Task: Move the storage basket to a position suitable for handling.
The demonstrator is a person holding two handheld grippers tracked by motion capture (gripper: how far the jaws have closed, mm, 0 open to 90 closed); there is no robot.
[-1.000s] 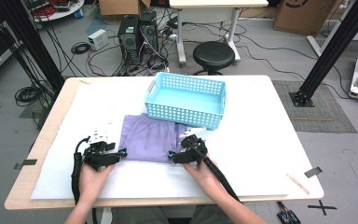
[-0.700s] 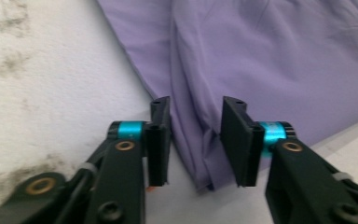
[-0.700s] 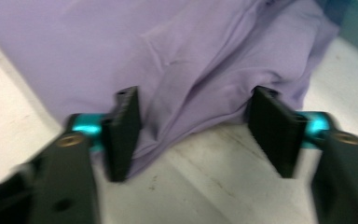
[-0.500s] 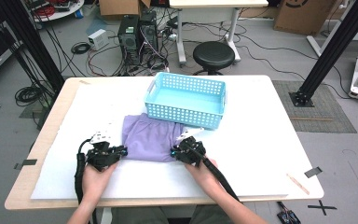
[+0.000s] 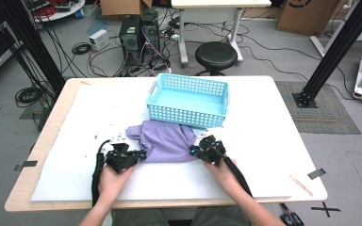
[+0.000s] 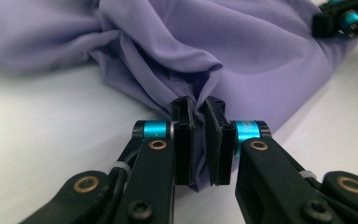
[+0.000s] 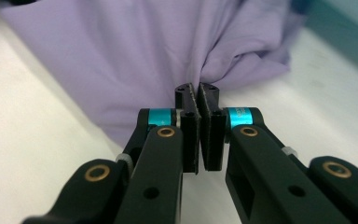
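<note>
I see the purple cloth [image 5: 167, 141] lying crumpled on the white table [image 5: 273, 141], with its far edge just beside the front wall of the light blue basket [image 5: 187, 100]. My left gripper [image 5: 140, 154] is at the left near corner of the cloth. Its jaws have just been closing, and in the left gripper view they now pinch a fold of the fabric [image 6: 242, 51] between the black pads [image 6: 183, 140]. My right gripper [image 5: 194, 150] is at the right near corner. Its jaws have also just been closing, and in the right gripper view they are pressed together on a gathered bit of the cloth [image 7: 135, 51]. Both grippers rest low over the table, one at each side of the cloth, well apart from each other.
</note>
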